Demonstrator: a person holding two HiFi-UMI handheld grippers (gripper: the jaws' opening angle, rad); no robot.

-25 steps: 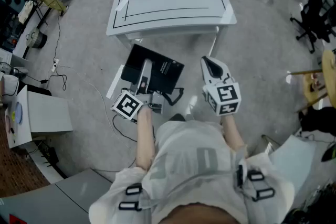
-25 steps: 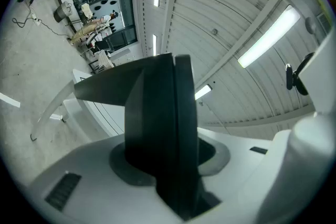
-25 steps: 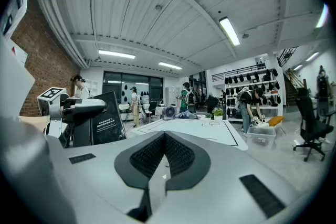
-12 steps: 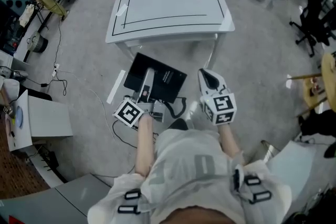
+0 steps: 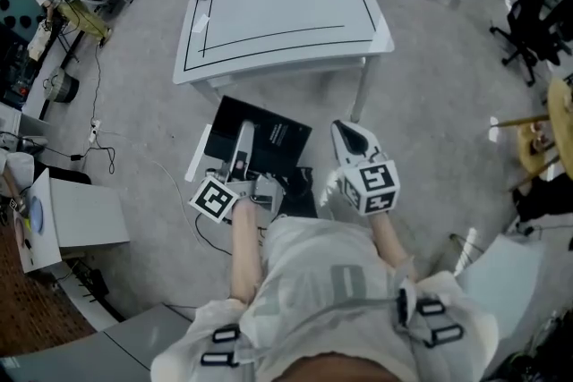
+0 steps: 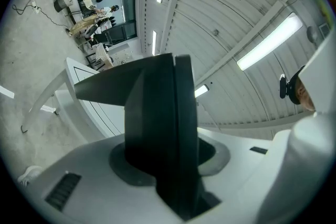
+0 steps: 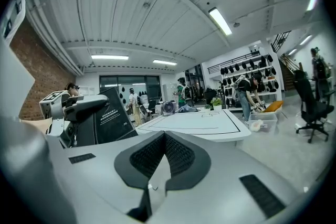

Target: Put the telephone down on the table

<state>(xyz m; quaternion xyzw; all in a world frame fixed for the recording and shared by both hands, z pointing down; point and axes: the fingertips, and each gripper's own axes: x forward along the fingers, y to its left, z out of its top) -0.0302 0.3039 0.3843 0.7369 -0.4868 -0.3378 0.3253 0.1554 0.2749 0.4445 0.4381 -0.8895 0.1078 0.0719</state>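
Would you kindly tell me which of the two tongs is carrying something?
The left tongs: they are clamped on the black telephone, whereas the right tongs are closed together with nothing between them.

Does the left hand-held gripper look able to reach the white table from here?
Probably not yet. The left hand-held gripper, shut on a black flat object, looks short of the table. Only floor lies between, so a step forward should do.
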